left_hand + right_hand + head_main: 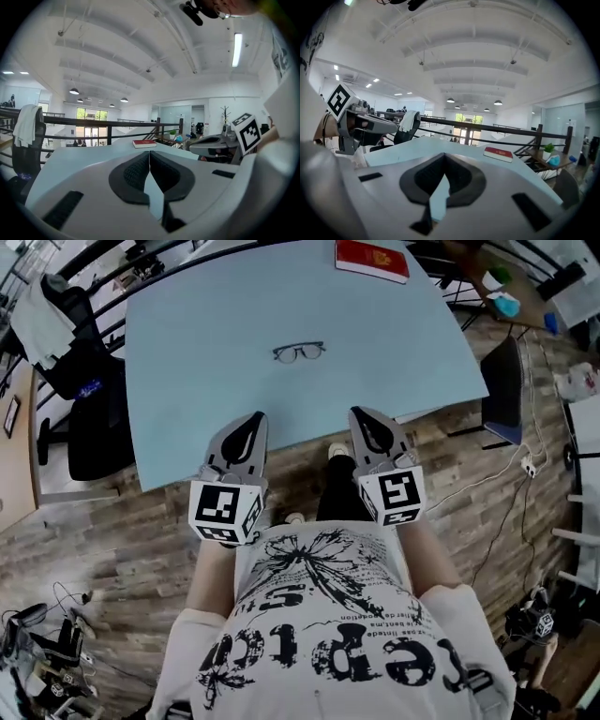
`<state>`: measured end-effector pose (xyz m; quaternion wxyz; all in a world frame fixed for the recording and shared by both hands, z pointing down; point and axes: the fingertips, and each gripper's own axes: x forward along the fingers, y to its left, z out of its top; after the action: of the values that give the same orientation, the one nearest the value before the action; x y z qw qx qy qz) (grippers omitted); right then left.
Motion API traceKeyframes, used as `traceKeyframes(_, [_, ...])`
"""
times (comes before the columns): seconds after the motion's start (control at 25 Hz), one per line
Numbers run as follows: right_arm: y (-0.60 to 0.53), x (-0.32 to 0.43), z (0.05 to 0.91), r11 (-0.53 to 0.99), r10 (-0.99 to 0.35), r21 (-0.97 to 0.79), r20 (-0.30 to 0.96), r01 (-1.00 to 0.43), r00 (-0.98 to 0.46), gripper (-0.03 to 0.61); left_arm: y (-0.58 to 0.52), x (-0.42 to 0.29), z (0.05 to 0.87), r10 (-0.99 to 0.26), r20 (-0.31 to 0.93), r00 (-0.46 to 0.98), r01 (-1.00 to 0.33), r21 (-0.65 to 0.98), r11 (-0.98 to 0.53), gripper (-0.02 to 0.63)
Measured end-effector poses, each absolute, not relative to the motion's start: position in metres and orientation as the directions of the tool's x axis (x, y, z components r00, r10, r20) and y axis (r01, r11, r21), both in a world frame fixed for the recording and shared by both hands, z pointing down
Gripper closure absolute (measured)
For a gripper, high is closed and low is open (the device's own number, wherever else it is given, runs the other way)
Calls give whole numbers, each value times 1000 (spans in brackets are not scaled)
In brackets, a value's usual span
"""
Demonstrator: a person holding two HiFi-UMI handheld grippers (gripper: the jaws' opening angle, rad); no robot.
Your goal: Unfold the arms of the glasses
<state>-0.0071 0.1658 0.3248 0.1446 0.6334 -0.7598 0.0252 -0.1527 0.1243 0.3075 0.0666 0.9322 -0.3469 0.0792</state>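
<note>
A pair of dark-framed glasses (pixel 299 352) lies near the middle of the pale blue table (pixel 206 334), lenses facing the near edge; whether its arms are folded is too small to tell. My left gripper (pixel 256 418) hangs at the table's near edge, shut and empty. My right gripper (pixel 359 414) hangs beside it, also shut with nothing in it. Both are well short of the glasses. In the left gripper view the jaws meet at the tips (pixel 149 153); in the right gripper view they meet too (pixel 444 155). The glasses are hidden in both gripper views.
A red book (pixel 372 259) lies at the table's far edge, and shows as the red book (pixel 144 143) and the red book (pixel 498 153) in the gripper views. A black chair (pixel 82 381) with a white cloth stands to the left. Cables and bags lie on the wooden floor at right.
</note>
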Motion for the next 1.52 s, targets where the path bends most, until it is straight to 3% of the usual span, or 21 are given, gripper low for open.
traceKeyframes(0.4, [10, 92, 336, 426, -872, 122, 318, -896, -371, 569, -3, -71, 313, -785, 231, 574, -816, 87, -571, 595])
traceKeyframes(0.72, [-59, 114, 383, 591, -739, 72, 447, -803, -504, 569, -51, -39, 339, -827, 255, 500, -866, 124, -485, 595])
traceKeyframes(1.0, [-86, 103, 426, 625, -665, 20, 537, -780, -519, 569, -81, -37, 368, -808, 275, 521, -853, 150, -499, 595])
traceKeyframes(1.28, [-108, 98, 490, 702, -500, 12, 721, -712, -480, 565, -103, -33, 411, -756, 356, 550, -832, 150, -534, 595])
traceKeyframes(1.44, [-113, 93, 519, 781, -401, 33, 793, -624, -459, 494, -107, -32, 427, -738, 388, 552, -829, 163, -535, 595])
traceKeyframes(1.52, [-115, 91, 530, 822, -354, 48, 823, -567, -444, 494, -109, -32, 432, -732, 399, 552, -828, 163, -536, 595])
